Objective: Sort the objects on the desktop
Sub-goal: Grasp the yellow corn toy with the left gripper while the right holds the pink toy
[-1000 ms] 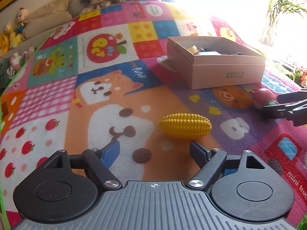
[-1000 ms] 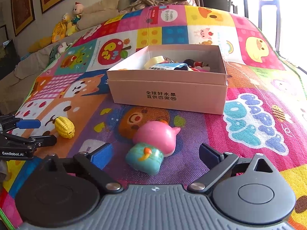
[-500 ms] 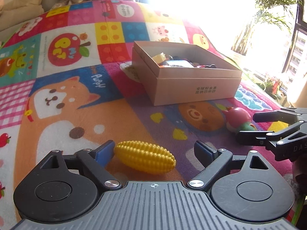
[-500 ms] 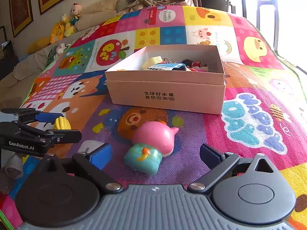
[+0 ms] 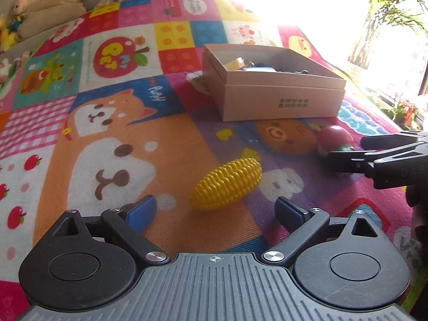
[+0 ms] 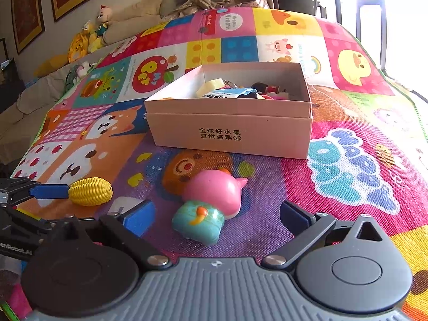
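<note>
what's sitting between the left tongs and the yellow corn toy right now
Nothing visible. The left tongs are open with the corn toy just ahead of the gap, only bare play mat between them.

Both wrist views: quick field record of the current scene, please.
surface: play mat
box: open cardboard box, small items inside
corn: yellow toy corn on mat, ahead of open left tongs
figure: pink and teal toy on mat, ahead of open right tongs
held: nothing
</note>
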`<action>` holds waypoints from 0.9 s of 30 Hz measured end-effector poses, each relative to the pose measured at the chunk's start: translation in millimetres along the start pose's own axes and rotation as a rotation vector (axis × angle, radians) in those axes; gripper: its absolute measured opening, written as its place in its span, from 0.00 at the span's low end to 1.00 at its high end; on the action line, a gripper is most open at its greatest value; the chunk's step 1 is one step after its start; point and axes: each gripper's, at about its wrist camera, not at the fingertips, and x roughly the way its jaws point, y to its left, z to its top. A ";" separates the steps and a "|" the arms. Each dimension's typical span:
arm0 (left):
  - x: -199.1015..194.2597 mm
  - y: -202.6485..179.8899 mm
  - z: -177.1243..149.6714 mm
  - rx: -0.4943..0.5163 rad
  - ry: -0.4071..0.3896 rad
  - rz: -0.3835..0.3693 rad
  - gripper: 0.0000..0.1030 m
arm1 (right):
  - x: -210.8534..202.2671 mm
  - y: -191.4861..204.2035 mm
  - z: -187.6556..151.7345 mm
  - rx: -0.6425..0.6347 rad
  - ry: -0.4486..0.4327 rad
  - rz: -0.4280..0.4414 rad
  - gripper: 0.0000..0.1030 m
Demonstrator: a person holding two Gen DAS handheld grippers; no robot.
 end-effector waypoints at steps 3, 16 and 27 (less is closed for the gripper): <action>1.6 -2.4 -0.1 0.009 0.008 0.042 1.00 | -0.2 0.5 -0.3 0.004 -0.001 -0.005 0.97; 3.4 -1.5 0.0 -0.021 0.024 0.048 1.00 | 2.2 0.3 -0.1 0.017 0.012 -0.025 0.98; -23.4 -7.1 -5.8 -0.092 -0.014 -0.083 0.99 | 0.5 -1.5 0.1 0.033 0.006 -0.017 0.99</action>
